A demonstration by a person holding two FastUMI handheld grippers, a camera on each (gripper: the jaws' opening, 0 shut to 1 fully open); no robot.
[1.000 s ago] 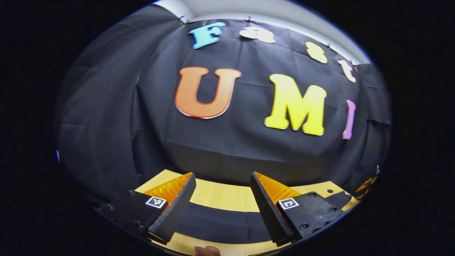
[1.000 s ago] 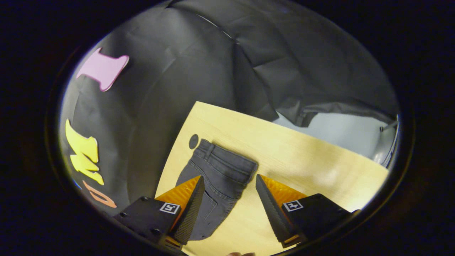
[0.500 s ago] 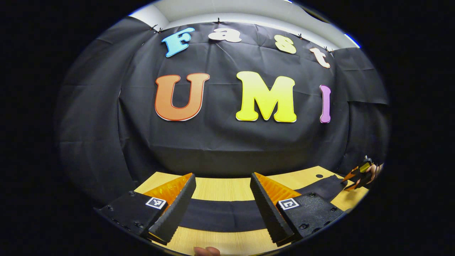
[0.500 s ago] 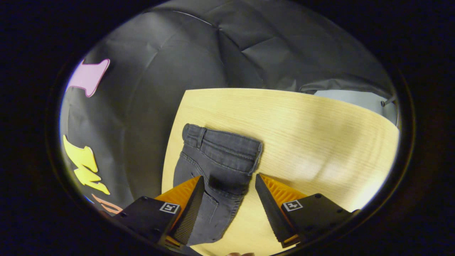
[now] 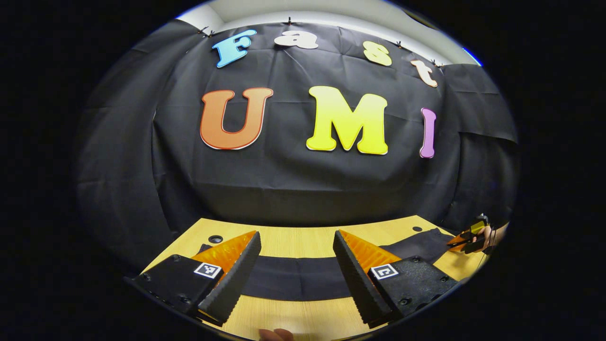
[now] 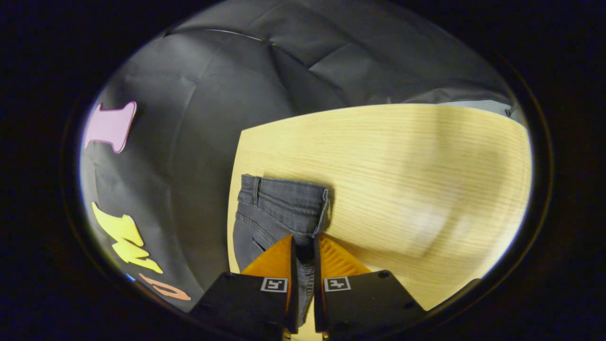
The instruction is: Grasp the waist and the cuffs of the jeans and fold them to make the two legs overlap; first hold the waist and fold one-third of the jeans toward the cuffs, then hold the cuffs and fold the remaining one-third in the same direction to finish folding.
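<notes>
Dark grey jeans (image 6: 277, 213) lie flat along the wooden table's (image 6: 402, 161) far edge, waistband rightmost.

I see dark grey jeans (image 6: 279, 210) with lighter grey stitching along the waistband and pocket seams; in my left gripper view the same jeans (image 5: 293, 279) read as a plain near-black band. They lie on a pale yellow wooden table (image 6: 416, 166) marked with fine horizontal grain lines, and the table (image 5: 293, 239) shows a small black round hole near each far corner. Each of my grippers carries small white squares printed with black block patterns, and the booth wall (image 6: 199, 109) behind is plain black cloth.
</notes>
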